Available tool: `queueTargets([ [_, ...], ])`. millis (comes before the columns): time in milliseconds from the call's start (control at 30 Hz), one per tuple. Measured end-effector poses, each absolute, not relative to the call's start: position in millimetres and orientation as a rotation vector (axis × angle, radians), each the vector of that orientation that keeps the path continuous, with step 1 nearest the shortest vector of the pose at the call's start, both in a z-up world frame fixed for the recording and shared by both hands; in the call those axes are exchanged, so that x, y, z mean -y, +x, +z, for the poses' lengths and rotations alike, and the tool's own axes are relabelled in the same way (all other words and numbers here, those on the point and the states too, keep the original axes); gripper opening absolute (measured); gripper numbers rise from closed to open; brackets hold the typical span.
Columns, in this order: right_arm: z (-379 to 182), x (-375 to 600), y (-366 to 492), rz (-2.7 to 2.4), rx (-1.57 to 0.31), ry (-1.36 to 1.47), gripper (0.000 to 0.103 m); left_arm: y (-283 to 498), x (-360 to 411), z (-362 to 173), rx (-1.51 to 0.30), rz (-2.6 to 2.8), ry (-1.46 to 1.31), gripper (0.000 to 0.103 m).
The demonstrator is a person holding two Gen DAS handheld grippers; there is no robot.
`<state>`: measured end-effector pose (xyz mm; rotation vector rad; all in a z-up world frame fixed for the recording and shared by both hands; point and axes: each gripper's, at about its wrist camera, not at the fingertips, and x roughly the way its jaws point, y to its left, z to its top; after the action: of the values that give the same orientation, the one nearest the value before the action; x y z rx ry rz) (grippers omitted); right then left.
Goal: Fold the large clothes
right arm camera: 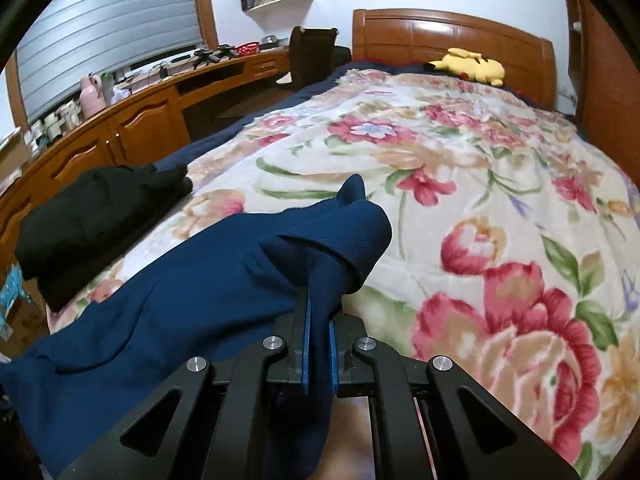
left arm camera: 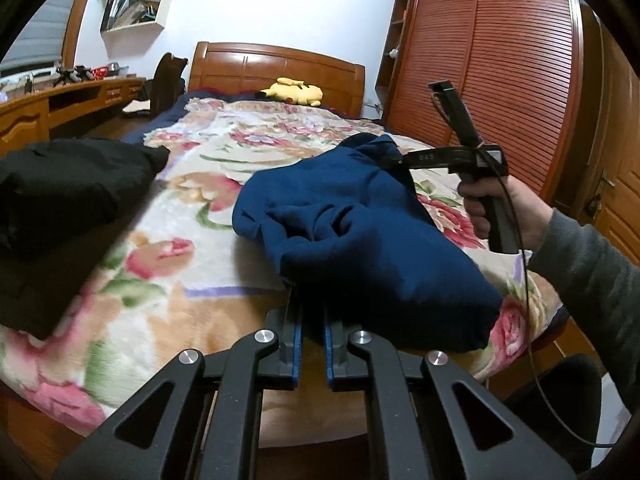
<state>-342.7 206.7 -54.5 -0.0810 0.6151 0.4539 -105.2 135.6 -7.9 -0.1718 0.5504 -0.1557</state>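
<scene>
— What lies on the bed?
— A navy blue garment, soft and crumpled, bunched in a heap near the foot edge of the floral blanket.
— Flat?
— No. One end is lifted, a folded hem raised off the bed.

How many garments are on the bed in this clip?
2: a blue garment near the foot edge, pinched by both grippers, and a black garment on the desk-side edge. More may lie out of view.
</scene>
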Motion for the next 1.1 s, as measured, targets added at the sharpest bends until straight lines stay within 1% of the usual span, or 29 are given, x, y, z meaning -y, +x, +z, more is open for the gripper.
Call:
queueTargets([
  [333, -42.0, -220.4, -373.5, 0.414, -0.602, -0.167, 0.006, -105.4, -158.3, 0.4, -0.507, -0.154, -0.148, 0.008],
  [533, -29.2, -233.4, -373.9, 0.382, -0.585, -0.225, 0.006, -95.3, -175.6, 6.5, -0.492, -0.146, -0.141, 0.008],
  [800, 23.7, -285.1, -370.3, 0.383, -0.499, -0.315, 0.006, -80.7, -227.9, 49.8, -0.419, -0.077, -0.122, 0.008],
  [1100, 87.3, -389.9, -357.0, 0.481, -0.393, -0.344, 0.006, -85.4, -317.3, 99.8, -0.372, 0.144, -0.074, 0.008],
])
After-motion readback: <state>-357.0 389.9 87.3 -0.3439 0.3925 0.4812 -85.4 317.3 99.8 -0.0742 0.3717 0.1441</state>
